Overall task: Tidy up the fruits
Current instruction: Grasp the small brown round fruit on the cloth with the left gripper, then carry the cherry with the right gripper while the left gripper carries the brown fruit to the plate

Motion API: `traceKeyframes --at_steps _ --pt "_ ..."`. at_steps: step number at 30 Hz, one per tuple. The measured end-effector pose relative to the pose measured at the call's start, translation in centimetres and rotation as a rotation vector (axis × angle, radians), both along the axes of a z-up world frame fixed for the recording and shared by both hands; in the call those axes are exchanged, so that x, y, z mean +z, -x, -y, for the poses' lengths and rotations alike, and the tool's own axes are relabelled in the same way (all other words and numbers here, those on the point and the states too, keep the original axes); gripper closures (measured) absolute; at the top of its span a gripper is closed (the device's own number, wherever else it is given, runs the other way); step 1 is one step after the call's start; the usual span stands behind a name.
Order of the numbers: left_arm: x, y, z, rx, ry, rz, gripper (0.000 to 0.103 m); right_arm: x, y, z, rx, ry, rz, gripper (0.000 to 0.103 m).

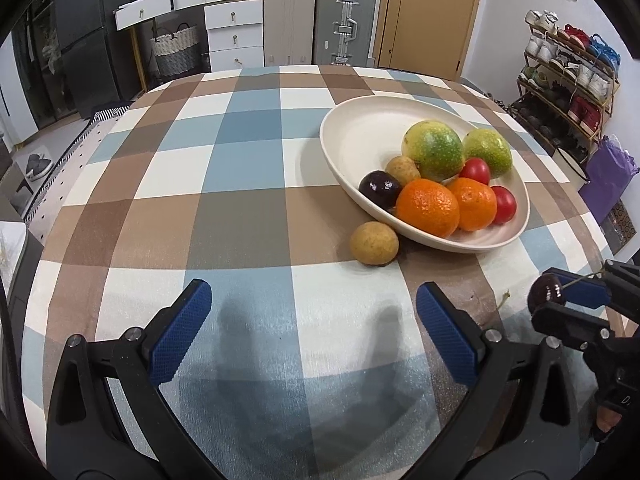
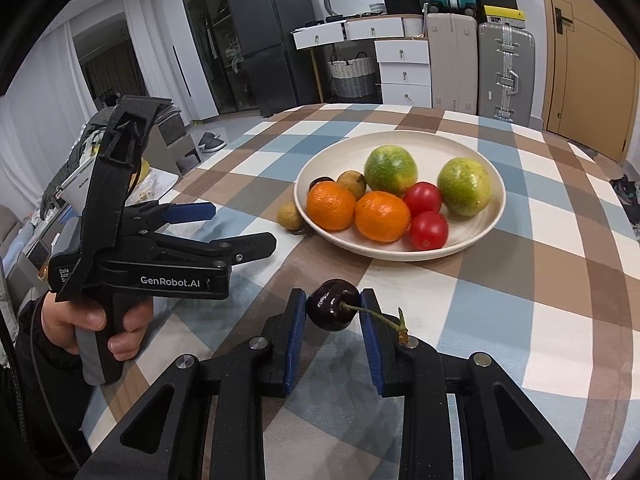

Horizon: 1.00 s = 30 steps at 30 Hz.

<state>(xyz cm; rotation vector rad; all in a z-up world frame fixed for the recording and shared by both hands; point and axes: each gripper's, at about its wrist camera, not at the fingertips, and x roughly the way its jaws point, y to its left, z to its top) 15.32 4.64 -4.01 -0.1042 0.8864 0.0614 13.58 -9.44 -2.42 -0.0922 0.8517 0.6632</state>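
- Right gripper [image 2: 333, 312] is clamped on a dark cherry [image 2: 333, 309], held just above the cloth, near side of the bowl [image 2: 476, 240]. Stem sticks out right, over the right pad.
- Left gripper [image 1: 314, 334] is wide, nothing between its pads, hovering over the cloth [image 1: 240, 208] left of the right one.
- Risk 1: cherry is small, round, glossy. Grip looks to sit near the pad tips, so a jolt could squirt it out and it would roll.
- Risk 2: soft skin, so too much squeeze could bruise or split it.
- Risk 3: bowl is shallow with a low rim and already crowded: 2 oranges [image 2: 382, 216], 2 tomatoes [image 2: 428, 230], 2 green fruits [image 2: 464, 186]. A cherry dropped on those curved tops could bounce out.
- Risk 4: a tan fruit [image 1: 374, 243] rests on the cloth against the bowl's near left rim; a nudge would set it rolling.
- Textures: pads ribbed blue rubber, bowl smooth matte cream, oranges dimpled, tomatoes shiny, cloth woven check.
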Motion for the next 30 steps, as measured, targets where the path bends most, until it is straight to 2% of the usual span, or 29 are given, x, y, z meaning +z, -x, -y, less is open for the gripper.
traceKeyframes --at_steps 3,6,8,11,13,15,16,17,23,30 --pt "-0.1 -0.6 0.1 -0.007 0.017 -0.007 0.002 0.2 -0.1 0.6 -0.013 -0.003 0.005 0.075" --pt "-0.3 -1.3 0.3 -0.017 0.031 -0.015 0.017 0.3 -0.3 1.1 -0.024 -0.001 0.006 0.075" --pt "-0.5 -1.6 0.4 -0.029 0.037 -0.018 0.022 0.4 -0.4 1.4 -0.029 -0.003 0.010 0.075" --pt "-0.3 -2.1 0.5 -0.043 0.049 -0.002 0.039 0.5 -0.3 1.7 -0.038 -0.007 0.010 0.075" --pt "-0.3 -2.4 0.6 -0.045 0.059 0.002 0.046 0.6 -0.3 1.8 -0.037 -0.004 0.010 0.075" --pt "-0.3 -2.5 0.7 -0.057 0.065 0.006 0.064 0.6 -0.4 2.0 -0.039 -0.005 0.013 0.075" --pt "-0.3 -2.5 0.8 -0.069 0.072 0.008 0.069 0.6 -0.4 2.0 -0.042 -0.007 0.010 0.075" --pt "-0.2 -2.4 0.9 -0.079 0.082 0.009 0.080 0.6 -0.5 2.1 -0.045 -0.006 0.008 0.075" --pt "0.0 -2.0 1.5 -0.109 0.082 0.010 0.080 0.6 -0.7 2.3 -0.050 -0.004 0.007 0.075" --pt "1.5 -0.4 1.1 -0.095 0.098 0.058 0.080 0.8 -1.0 2.7 -0.062 -0.010 0.017 0.075"
